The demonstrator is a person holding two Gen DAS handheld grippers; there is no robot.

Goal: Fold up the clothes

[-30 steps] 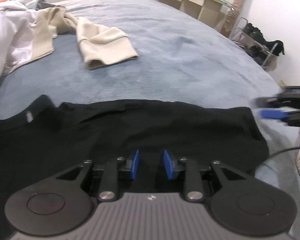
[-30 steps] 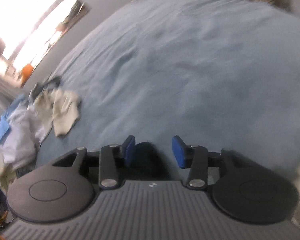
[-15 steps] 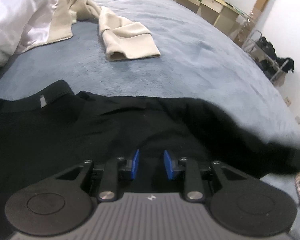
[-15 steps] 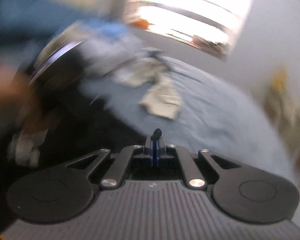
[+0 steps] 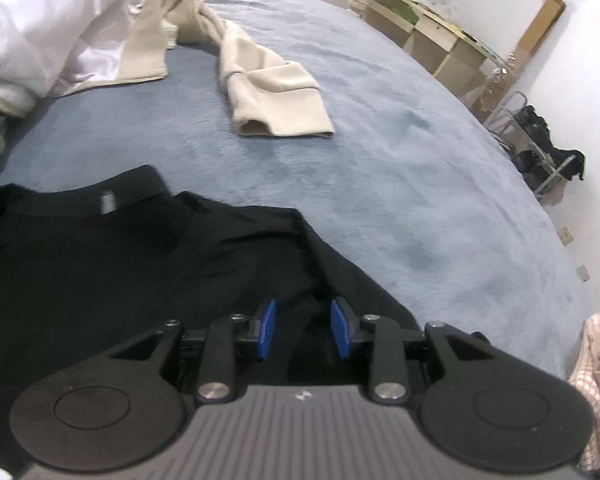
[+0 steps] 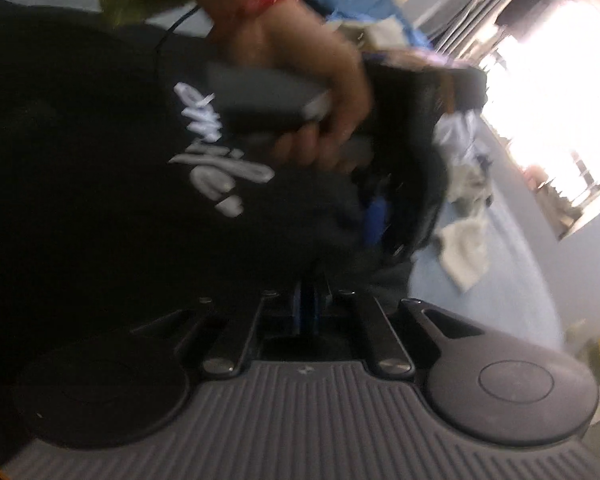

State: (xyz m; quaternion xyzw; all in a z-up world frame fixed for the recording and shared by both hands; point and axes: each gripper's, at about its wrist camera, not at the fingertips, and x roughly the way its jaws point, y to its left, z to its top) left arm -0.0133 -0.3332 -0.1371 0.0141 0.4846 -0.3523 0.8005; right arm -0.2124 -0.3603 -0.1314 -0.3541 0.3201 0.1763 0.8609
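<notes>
Shirt (image 5: 100, 276), black, lies on the blue bed (image 5: 380, 160) with its collar toward the far side and its width running left to right; a right-hand part is lifted and doubled over, white lettering showing. The left gripper (image 5: 303, 330) has its jaws opening, part-spread over black cloth, pads apparently not pressing. The right gripper (image 6: 309, 304) looks nearly closed on a shirt fold, jaws opening, though blur hides detail. A hand (image 6: 312, 76) holds the left tool.
</notes>
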